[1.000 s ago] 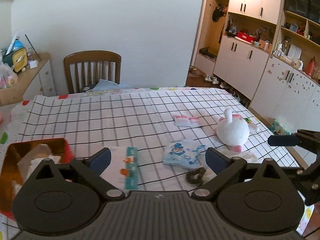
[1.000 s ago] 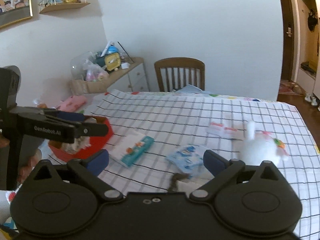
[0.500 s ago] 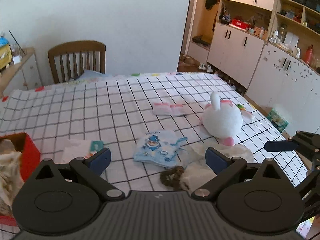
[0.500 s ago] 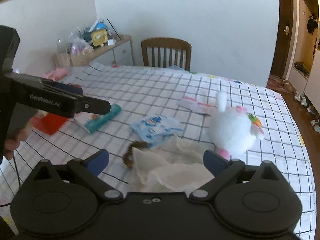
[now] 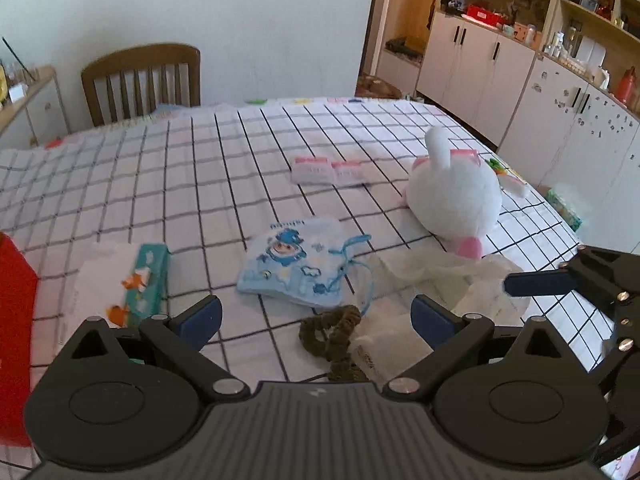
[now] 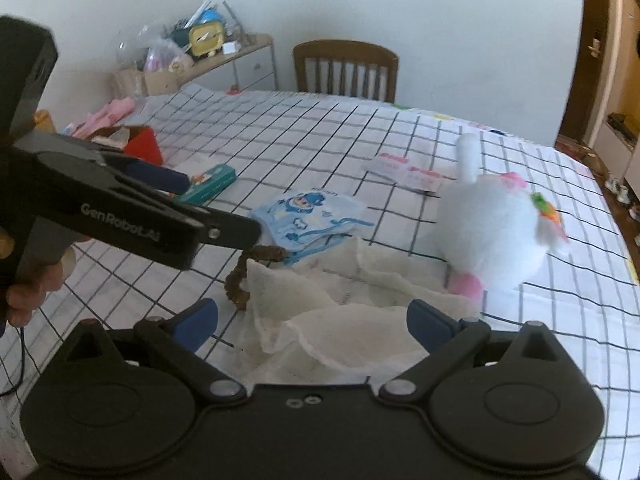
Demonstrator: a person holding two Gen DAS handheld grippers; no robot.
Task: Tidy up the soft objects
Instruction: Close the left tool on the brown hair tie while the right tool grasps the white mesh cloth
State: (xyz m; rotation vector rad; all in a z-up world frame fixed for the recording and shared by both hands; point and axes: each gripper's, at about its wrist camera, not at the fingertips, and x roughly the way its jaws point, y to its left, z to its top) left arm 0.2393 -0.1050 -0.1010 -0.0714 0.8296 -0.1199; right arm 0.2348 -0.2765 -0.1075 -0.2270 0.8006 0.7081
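Note:
On the checked tablecloth lie a white gauze cloth [image 6: 344,312] [image 5: 452,276], a brown scrunchie [image 5: 336,334] [image 6: 240,280], a blue cartoon pouch [image 5: 296,264] [image 6: 308,220], a white plush bunny [image 5: 456,192] [image 6: 492,236], pink packets [image 5: 328,170] [image 6: 408,170] and a teal tissue pack [image 5: 140,284] [image 6: 208,188]. My left gripper [image 5: 316,314] is open just above the scrunchie. My right gripper [image 6: 312,320] is open over the crumpled cloth, its fingers either side of it. Each gripper's fingers show in the other's view.
A red box [image 6: 140,146] [image 5: 16,320] with pale cloth inside sits at the table's left edge. A wooden chair [image 5: 140,80] stands at the far side. Cabinets [image 5: 500,68] line the right wall; a cluttered dresser [image 6: 208,60] stands at the left.
Both grippers have swung right, away from the red box, and come lower and closer to the cloth and scrunchie. Both stay open.

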